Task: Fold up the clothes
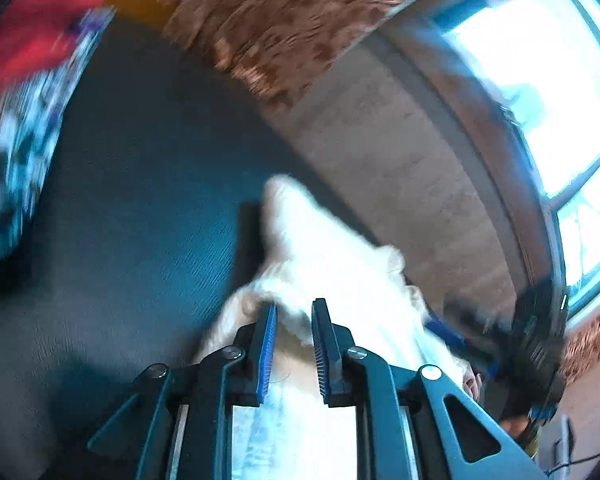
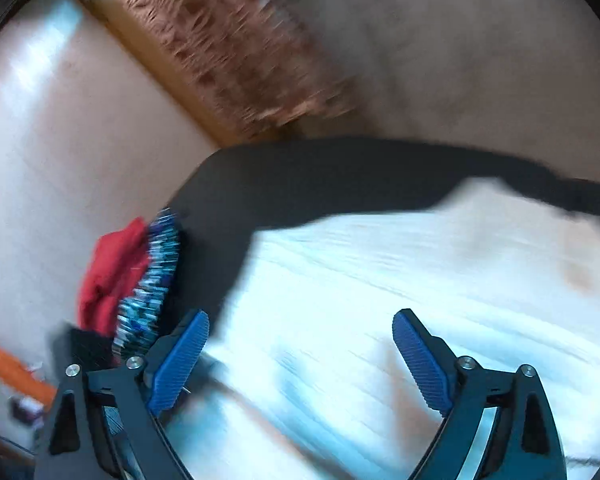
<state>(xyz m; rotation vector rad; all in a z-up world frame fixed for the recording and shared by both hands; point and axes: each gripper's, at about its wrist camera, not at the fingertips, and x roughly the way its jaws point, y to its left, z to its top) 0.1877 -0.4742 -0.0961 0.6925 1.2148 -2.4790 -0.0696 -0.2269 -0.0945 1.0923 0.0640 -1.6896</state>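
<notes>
A white ribbed garment (image 2: 400,280) lies spread over the dark table (image 2: 320,176), blurred by motion. In the left wrist view a bunched part of the white garment (image 1: 320,240) rises from the table (image 1: 140,200) and passes between the fingers of my left gripper (image 1: 294,306), which is shut on it. My right gripper (image 2: 302,316) hangs wide open just above the cloth with nothing between its blue pads (image 2: 184,356). It also shows as a dark blur, the right gripper (image 1: 532,340), at the right edge of the left wrist view.
A red garment (image 2: 108,272) and a blue-and-white patterned one (image 2: 152,292) are piled at the table's left edge. A brown patterned curtain (image 1: 292,12) hangs behind. A bright window (image 1: 540,80) is at the right, and pale floor (image 2: 60,160) lies beyond the table.
</notes>
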